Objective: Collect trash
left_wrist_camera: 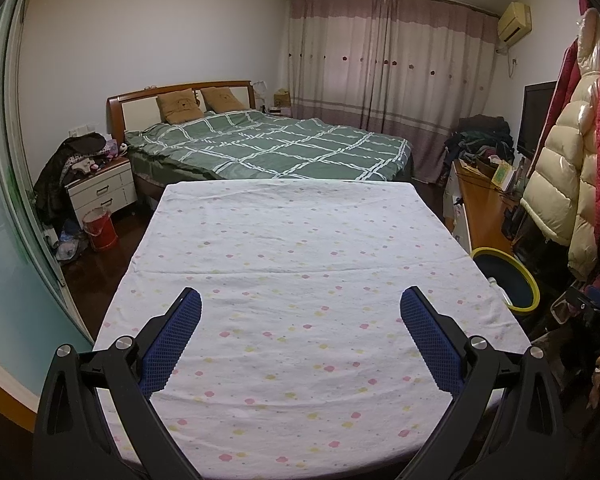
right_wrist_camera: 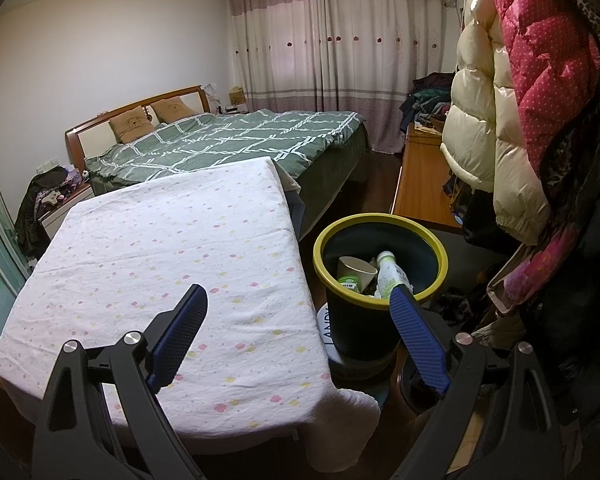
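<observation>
A dark bin with a yellow rim (right_wrist_camera: 380, 308) stands on the floor right of the table; it also shows in the left wrist view (left_wrist_camera: 512, 284). Inside lie a paper cup (right_wrist_camera: 354, 270), a green-and-white plastic bottle (right_wrist_camera: 390, 276) and a small green-labelled container (right_wrist_camera: 350, 282). My right gripper (right_wrist_camera: 298, 300) is open and empty, over the table's right edge beside the bin. My left gripper (left_wrist_camera: 300, 304) is open and empty above the table covered with a flowered white cloth (left_wrist_camera: 300, 240). No trash shows on the cloth.
A bed with a green checked duvet (left_wrist_camera: 268, 148) lies beyond the table. A nightstand (left_wrist_camera: 100, 188) and red bucket (left_wrist_camera: 99, 229) stand at left. A wooden desk (right_wrist_camera: 416, 188) with piled clothes and hanging puffer coats (right_wrist_camera: 500, 120) crowd the right.
</observation>
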`<state>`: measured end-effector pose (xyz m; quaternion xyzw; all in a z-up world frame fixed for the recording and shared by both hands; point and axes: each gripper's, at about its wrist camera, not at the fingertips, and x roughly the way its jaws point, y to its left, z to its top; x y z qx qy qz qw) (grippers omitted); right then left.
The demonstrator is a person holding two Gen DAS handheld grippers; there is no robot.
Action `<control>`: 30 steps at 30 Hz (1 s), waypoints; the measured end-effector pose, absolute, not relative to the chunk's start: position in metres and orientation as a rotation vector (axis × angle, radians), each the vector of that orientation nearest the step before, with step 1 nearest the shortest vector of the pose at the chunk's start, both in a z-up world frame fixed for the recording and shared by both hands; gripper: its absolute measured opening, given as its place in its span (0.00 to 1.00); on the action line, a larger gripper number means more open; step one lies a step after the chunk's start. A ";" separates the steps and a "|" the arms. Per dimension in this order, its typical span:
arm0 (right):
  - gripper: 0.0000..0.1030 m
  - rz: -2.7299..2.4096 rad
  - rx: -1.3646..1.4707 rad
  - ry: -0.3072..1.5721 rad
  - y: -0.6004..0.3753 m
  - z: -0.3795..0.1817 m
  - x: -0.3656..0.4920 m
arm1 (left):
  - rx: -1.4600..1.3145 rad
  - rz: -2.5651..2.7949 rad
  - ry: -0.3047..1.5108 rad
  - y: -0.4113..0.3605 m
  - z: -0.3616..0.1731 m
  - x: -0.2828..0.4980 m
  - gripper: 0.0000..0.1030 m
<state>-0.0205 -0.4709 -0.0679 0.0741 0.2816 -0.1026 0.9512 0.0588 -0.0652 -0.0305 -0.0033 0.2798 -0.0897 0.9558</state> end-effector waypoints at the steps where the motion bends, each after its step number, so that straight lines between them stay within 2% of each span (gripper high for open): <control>1: 0.85 -0.209 0.151 0.574 -0.470 -0.069 -0.020 | -0.008 -0.184 0.569 -0.064 -0.030 0.059 0.95; 26: 0.85 -0.207 0.161 0.593 -0.470 -0.073 -0.014 | -0.022 -0.207 0.559 -0.062 -0.033 0.068 0.95; 30: 0.85 -0.172 0.159 0.608 -0.468 -0.073 -0.001 | -0.036 -0.216 0.608 -0.057 -0.036 0.089 0.95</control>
